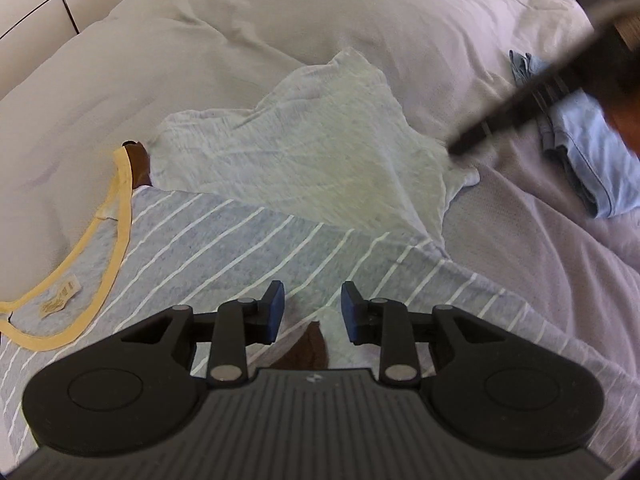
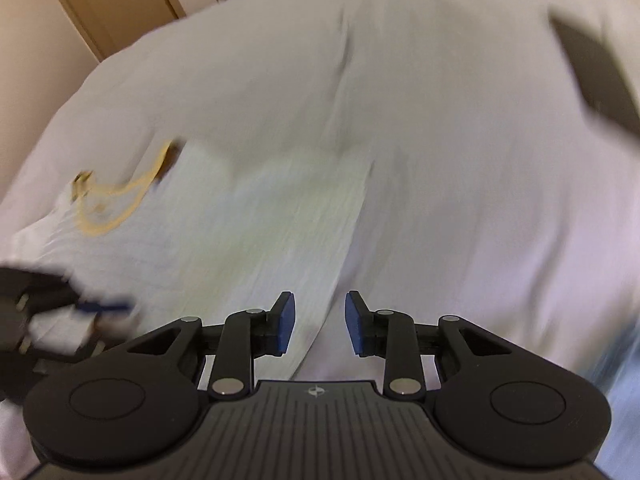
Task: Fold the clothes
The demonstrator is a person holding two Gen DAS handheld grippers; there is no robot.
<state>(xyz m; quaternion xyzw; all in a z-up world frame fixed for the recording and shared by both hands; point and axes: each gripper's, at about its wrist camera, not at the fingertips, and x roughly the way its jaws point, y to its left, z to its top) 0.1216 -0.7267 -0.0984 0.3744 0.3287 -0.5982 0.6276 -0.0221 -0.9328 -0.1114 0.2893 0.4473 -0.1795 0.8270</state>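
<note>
The striped shirt (image 1: 248, 240) lies on the grey duvet (image 1: 240, 60), one side flap turned over to show its pale inside. Thin, soft knit, it looks light and floppy, best pinched at hem or flap edge. The left gripper (image 1: 313, 312) and the right gripper (image 2: 320, 322) hover half-open, holding nothing. Folded blue clothes (image 1: 592, 160) sit nearby.

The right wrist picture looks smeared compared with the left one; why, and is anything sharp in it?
Right wrist view: motion blur streaks the striped shirt and bed cover; only the right gripper is crisp. Left wrist view: mostly sharp, with the left gripper clear, except a blurred dark bar at upper right; fisheye bends both.
</note>
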